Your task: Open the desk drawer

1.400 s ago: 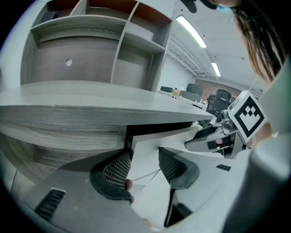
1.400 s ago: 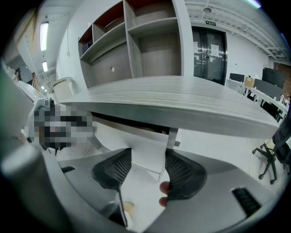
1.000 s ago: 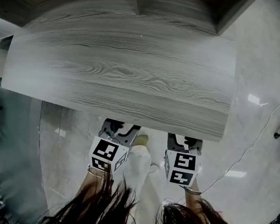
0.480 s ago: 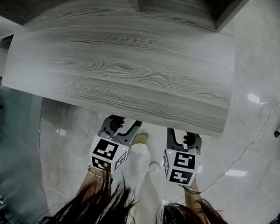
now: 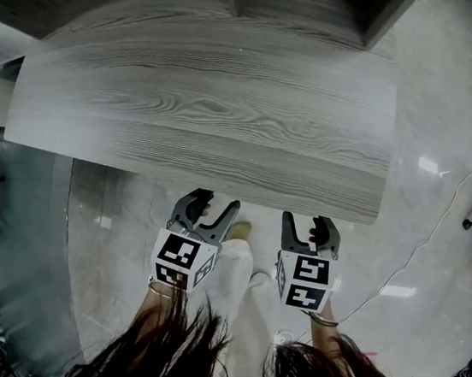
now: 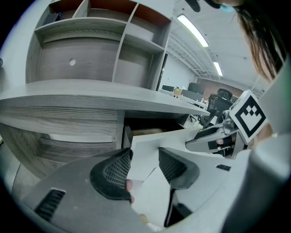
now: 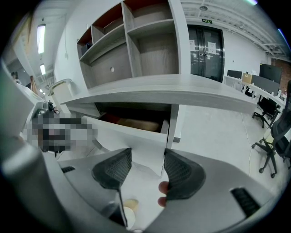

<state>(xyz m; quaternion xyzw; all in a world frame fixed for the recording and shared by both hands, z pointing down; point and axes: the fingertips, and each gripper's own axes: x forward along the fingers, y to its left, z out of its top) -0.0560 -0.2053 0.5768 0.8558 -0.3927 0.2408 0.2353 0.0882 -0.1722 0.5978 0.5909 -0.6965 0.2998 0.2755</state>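
My left tongs [image 6: 143, 160] are spread, pinching nothing. Beyond them at mid-frame the drawer [image 6: 152, 142] stands part way out from under the bench [image 6: 91, 98], white front toward me. My right tongs [image 7: 148, 164] are spread too, with the drawer's front corner in line with their gap. In the head view, both hang just below the bench's near edge, lower centre.

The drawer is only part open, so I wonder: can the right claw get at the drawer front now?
Likely yes. The right claw is open, and the drawer front sits right ahead of it with nothing between; the desk top overhangs higher up.
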